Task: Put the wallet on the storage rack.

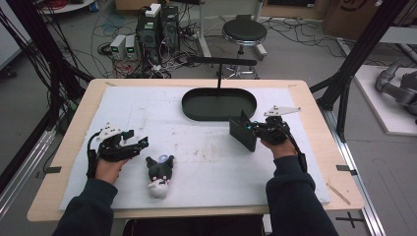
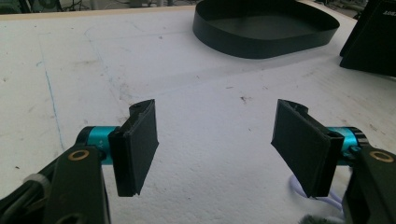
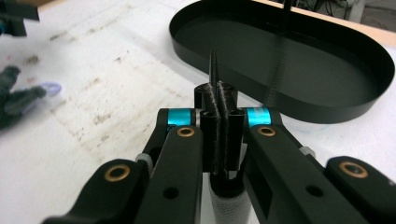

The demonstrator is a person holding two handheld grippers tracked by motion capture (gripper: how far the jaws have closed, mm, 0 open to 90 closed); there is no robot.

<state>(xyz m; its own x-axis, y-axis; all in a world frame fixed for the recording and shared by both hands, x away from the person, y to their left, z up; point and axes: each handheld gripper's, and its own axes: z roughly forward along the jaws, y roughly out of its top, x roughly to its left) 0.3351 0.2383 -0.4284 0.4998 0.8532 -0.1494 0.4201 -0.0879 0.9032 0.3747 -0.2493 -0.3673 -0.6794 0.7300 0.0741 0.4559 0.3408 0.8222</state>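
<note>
The right hand-held gripper (image 3: 219,116) is clamped fully shut on a thin black panel (image 1: 242,130): in the right gripper view the jaws stand pressed together with the sheet seen edge-on between the pads, its top corner rising above them. From the high view the panel hangs clear of the bench (image 1: 81,128), tilted, just in front of the near right end of the oval tray (image 1: 219,116), apart from its wall. The tray itself looks empty, with an upright post (image 1: 219,76) topped by a crossbar rising from its far side. So the pick-up of the panel appears done, and what seems left is carrying it to wherever it belongs, most likely at or in the tray; nothing has been set there yet. The left hand-held gripper (image 2: 215,140) has its jaws spread wide with only the white bench surface between the pads; it grips nothing and hovers low over the near left part of the bench. Just beside it, on its right, lies a plush toy (image 1: 160,174), dark with a pale face, on its back and untouched, well apart from the tray. If the toy is part of the job, that step has not begun.
</note>
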